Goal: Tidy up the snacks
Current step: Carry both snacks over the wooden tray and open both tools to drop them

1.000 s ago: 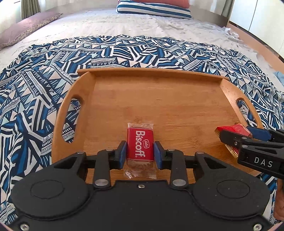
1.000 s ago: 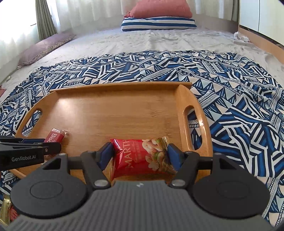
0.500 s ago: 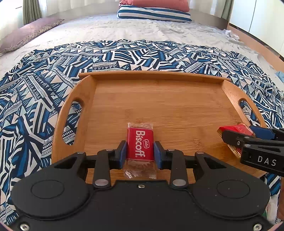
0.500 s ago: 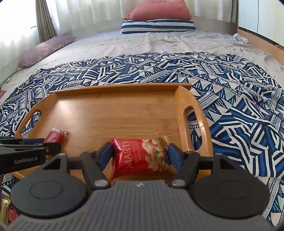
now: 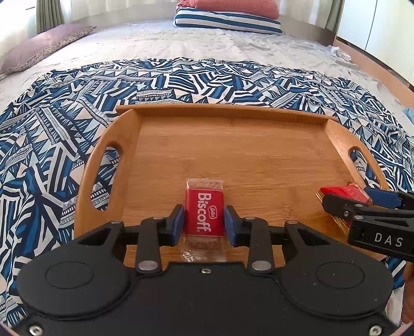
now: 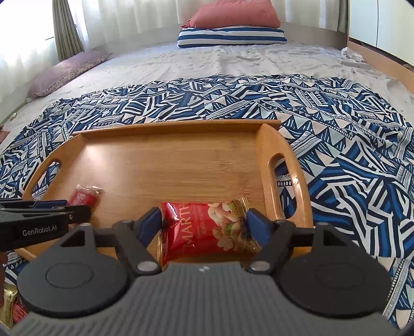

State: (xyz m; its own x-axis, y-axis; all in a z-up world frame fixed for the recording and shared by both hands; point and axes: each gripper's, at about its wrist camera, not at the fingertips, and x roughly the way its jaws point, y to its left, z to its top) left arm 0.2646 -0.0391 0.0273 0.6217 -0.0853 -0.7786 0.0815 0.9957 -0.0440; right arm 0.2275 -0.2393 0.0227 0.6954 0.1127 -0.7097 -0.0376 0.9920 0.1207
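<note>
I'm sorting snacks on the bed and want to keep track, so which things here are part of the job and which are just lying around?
Part of the job:
Biscoff packet
nut packet
tray

Just lying about:
patterned blanket
striped pillow
pink pillow
purple cushion

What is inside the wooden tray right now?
Two snacks lie on the wooden tray: a Biscoff packet near the left handle and a red nut packet near the right. Gripper bodies hide the tray's near edge.

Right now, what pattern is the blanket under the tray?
Blue, black and white geometric blanket; right wrist view.
</note>
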